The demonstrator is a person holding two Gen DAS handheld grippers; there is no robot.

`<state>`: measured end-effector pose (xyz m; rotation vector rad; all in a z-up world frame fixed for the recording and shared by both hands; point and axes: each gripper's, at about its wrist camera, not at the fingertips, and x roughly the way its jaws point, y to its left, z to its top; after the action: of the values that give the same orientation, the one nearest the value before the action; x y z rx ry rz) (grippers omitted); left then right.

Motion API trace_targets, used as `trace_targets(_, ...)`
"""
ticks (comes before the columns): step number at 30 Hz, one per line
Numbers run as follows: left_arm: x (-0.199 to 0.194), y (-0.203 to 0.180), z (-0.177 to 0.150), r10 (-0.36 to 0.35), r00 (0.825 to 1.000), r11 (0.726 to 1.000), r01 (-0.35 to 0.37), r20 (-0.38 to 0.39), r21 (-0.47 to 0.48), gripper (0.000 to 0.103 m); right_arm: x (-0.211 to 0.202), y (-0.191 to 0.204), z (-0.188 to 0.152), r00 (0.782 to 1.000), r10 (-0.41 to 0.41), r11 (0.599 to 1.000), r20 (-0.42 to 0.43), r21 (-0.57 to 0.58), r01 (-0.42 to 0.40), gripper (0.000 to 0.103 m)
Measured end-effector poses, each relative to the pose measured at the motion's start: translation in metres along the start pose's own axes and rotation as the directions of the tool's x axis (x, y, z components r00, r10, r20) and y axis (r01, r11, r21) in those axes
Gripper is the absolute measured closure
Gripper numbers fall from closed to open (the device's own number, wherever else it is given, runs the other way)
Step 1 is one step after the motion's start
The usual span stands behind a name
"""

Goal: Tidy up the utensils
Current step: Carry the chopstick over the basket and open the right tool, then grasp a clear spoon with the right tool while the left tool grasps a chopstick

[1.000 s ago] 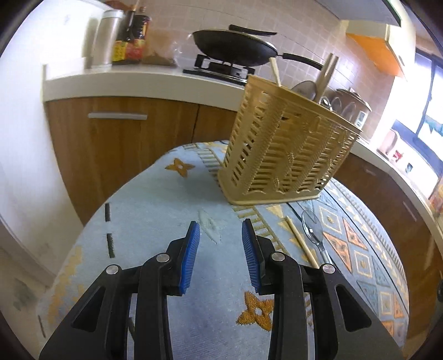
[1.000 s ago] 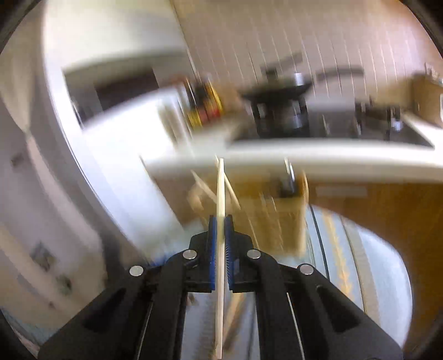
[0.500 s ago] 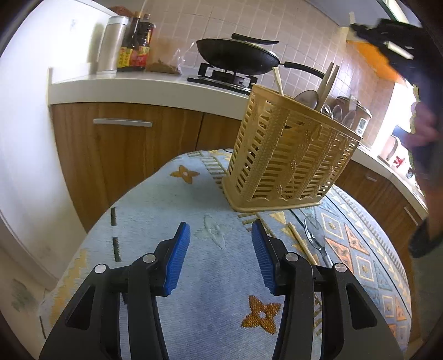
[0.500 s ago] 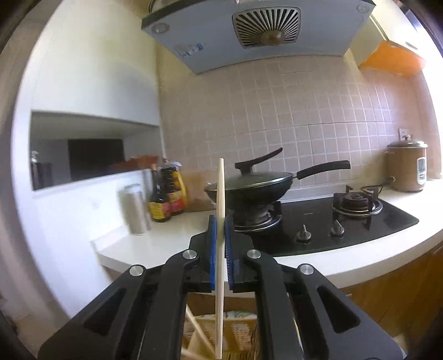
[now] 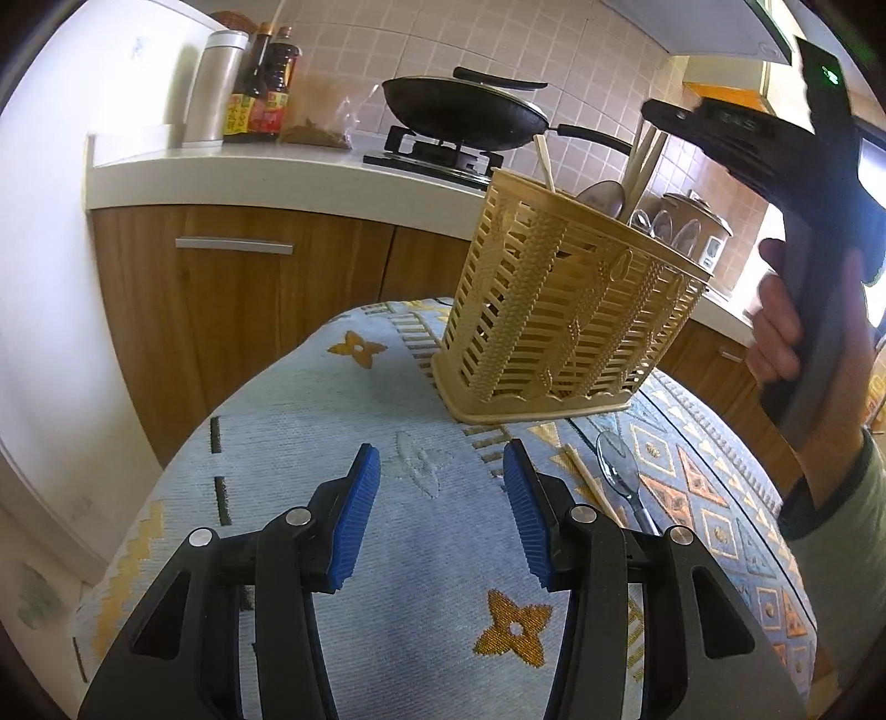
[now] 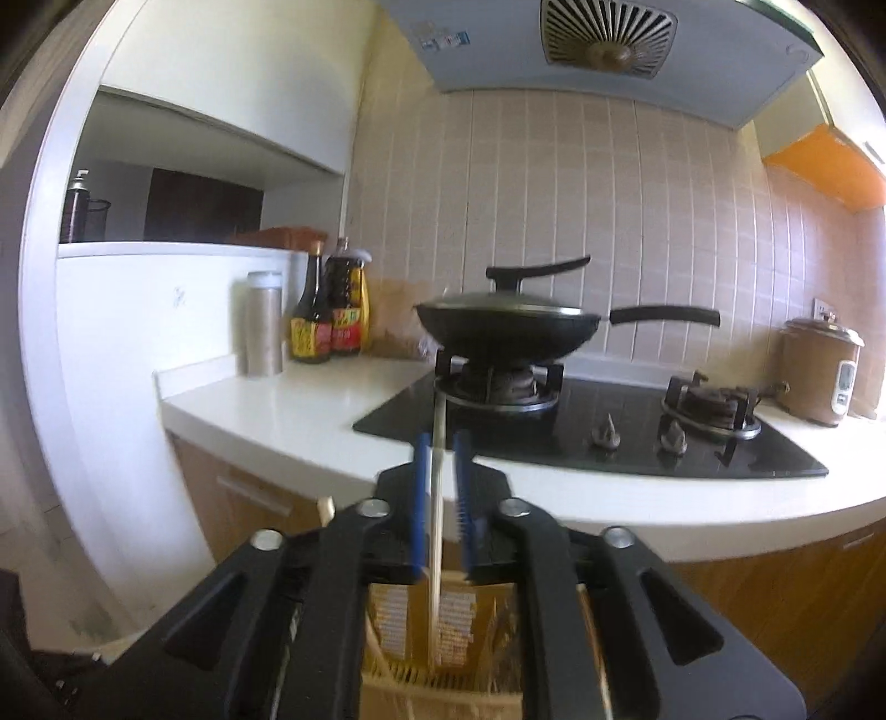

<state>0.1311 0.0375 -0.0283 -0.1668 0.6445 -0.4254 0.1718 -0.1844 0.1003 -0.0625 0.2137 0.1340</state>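
We work at a table covered with a woven cloth (image 5: pixel 266 443), pale blue with yellow star shapes and, toward the right side, orange triangles. Behind it we see a kitchen: brown wooden cabinets (image 5: pixel 232 288) under a white counter (image 5: pixel 277 171), beige square wall tiles (image 6: pixel 637 221), and a black glass gas stove (image 6: pixel 637 437) with a black lidded wok (image 6: pixel 506 327) on one burner. Sauce bottles (image 6: pixel 329 310), a metal flask (image 5: pixel 213 88) and a brown rice cooker (image 6: pixel 822 371) stand on the counter, and a range hood (image 6: pixel 609 39) hangs above. The utensil basket (image 5: pixel 565 310), of tan slatted plastic, stands on the cloth and already holds spoons and chopsticks upright. Beside its base a clear spoon (image 5: pixel 620 471) and one wooden chopstick (image 5: pixel 590 482) lie flat on the cloth. Our left gripper (image 5: pixel 440 509) hovers low over the cloth, its ribbed blue pads spread apart with nothing between them. Our right gripper (image 6: pixel 443 498) is above the basket; its jaws are opening, and a thin pale chopstick (image 6: pixel 437 498) stands upright between the pads, its lower end down in the basket. In the left view our right hand (image 5: pixel 781 332) holds the dark handle of that gripper.
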Motion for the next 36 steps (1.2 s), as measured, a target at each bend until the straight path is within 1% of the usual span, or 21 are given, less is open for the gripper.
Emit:
trace_targets(1, 0.000, 0.000, 0.000, 0.002, 1.000, 1.000, -0.002, 0.001, 0.001, 0.058, -0.006, -0.003, -0.002, 1.000, -0.002, 1.000, -0.013, 0.005, 0.002, 0.074)
trace_targets(3, 0.000, -0.001, 0.000, 0.006, 1.000, 1.000, -0.006, 0.002, 0.001, 0.058, -0.022, -0.008, -0.005, 1.000, -0.013, 1.000, -0.028, 0.020, 0.013, 0.061)
trace_targets(6, 0.000, -0.001, 0.000, 0.006, 1.000, 1.000, -0.006, -0.003, 0.002, 0.058, -0.042, -0.016, -0.013, 0.994, 0.033, 0.997, -0.107, 0.071, -0.026, 0.059)
trace_targets(8, 0.001, 0.000, 0.000, 0.009, 1.000, 1.000, -0.009, -0.009, 0.003, 0.058, -0.052, -0.020, -0.025, 0.973, 0.059, 0.993, -0.224, 0.109, -0.035, 0.052)
trace_targets(9, 0.001, -0.001, 0.000, 0.012, 1.000, 1.000, -0.012, -0.010, 0.004, 0.058, -0.054, -0.022, -0.034, 0.950, 0.087, 0.990, -0.301, 0.131, -0.049, 0.049)
trace_targets(12, 0.003, -0.003, 0.000, 0.022, 1.000, 1.000, -0.022, -0.015, 0.016, 0.058, -0.051, -0.024, -0.058, 0.881, 0.109, 0.987, -0.460, 0.155, -0.041, 0.049)
trace_targets(13, 0.003, -0.004, 0.000, 0.023, 1.000, 1.000, -0.023, -0.020, 0.021, 0.058, -0.044, -0.025, -0.071, 0.836, 0.123, 0.985, -0.535, 0.166, -0.039, 0.049)
trace_targets(14, 0.004, -0.004, 0.000, 0.021, 0.999, 0.999, -0.020, -0.026, 0.025, 0.058, -0.039, -0.025, -0.083, 0.801, 0.133, 0.984, -0.584, 0.176, -0.035, 0.049)
trace_targets(15, 0.006, -0.005, 0.000, 0.018, 0.999, 0.999, -0.017, -0.036, 0.030, 0.058, -0.032, -0.024, -0.094, 0.765, 0.143, 0.982, -0.628, 0.184, -0.032, 0.049)
trace_targets(16, 0.009, -0.006, 0.000, 0.015, 0.998, 0.999, -0.013, -0.054, 0.035, 0.058, -0.025, -0.023, -0.109, 0.721, 0.156, 0.981, -0.675, 0.190, -0.035, 0.049)
trace_targets(17, 0.011, -0.006, 0.000, 0.011, 0.998, 0.999, -0.009, -0.068, 0.037, 0.058, -0.018, -0.022, -0.120, 0.687, 0.179, 0.978, -0.704, 0.205, -0.045, 0.049)
trace_targets(19, 0.014, -0.007, 0.000, -0.007, 0.995, 0.999, 0.011, -0.099, 0.036, 0.059, -0.009, -0.019, -0.139, 0.644, 0.244, 0.963, -0.725, 0.260, -0.071, 0.049)
trace_targets(21, 0.013, -0.007, 0.000, -0.052, 0.991, 0.999, 0.053, -0.126, 0.005, 0.060, -0.004, -0.016, -0.150, 0.639, 0.250, 0.960, -0.728, 0.272, -0.066, 0.049)
trace_targets(22, 0.013, -0.007, 0.000, -0.083, 0.986, 0.997, 0.082, -0.143, -0.017, 0.061, -0.004, -0.014, -0.154, 0.646, 0.239, 0.963, -0.725, 0.260, -0.065, 0.051)
trace_targets(24, 0.014, -0.008, 0.002, -0.159, 0.970, 0.986, 0.148, -0.184, -0.075, 0.067, -0.004, -0.007, -0.160, 0.663, 0.199, 0.976, -0.722, 0.210, -0.065, 0.059)
trace_targets(25, 0.014, -0.010, 0.003, -0.178, 0.964, 0.982, 0.163, -0.196, -0.091, 0.069, -0.004, -0.005, -0.163, 0.663, 0.196, 0.977, -0.723, 0.202, -0.068, 0.064)
trace_targets(27, 0.017, -0.013, 0.005, -0.212, 0.954, 0.974, 0.190, -0.212, -0.120, 0.069, -0.006, -0.001, -0.169, 0.659, 0.214, 0.974, -0.721, 0.213, -0.083, 0.066)
trace_targets(29, 0.024, -0.019, 0.008, -0.232, 0.942, 0.969, 0.203, -0.244, -0.138, 0.069, -0.010, 0.005, -0.175, 0.669, 0.202, 0.977, -0.716, 0.195, -0.086, 0.071)
trace_targets(31, 0.032, -0.024, 0.009, -0.229, 0.937, 0.971, 0.199, -0.266, -0.133, 0.069, -0.014, 0.012, -0.180, 0.688, 0.143, 0.988, -0.711, 0.138, -0.064, 0.078)
trace_targets(33, 0.041, -0.030, 0.009, -0.216, 0.932, 0.974, 0.186, -0.290, -0.128, 0.069, -0.017, 0.018, -0.181, 0.700, 0.117, 0.993, -0.704, 0.097, -0.068, 0.078)
trace_targets(36, 0.050, -0.033, 0.008, -0.237, 0.920, 0.968, 0.198, -0.312, -0.151, 0.069, -0.026, 0.031, -0.187, 0.711, 0.109, 0.994, -0.694, 0.054, -0.100, 0.078)
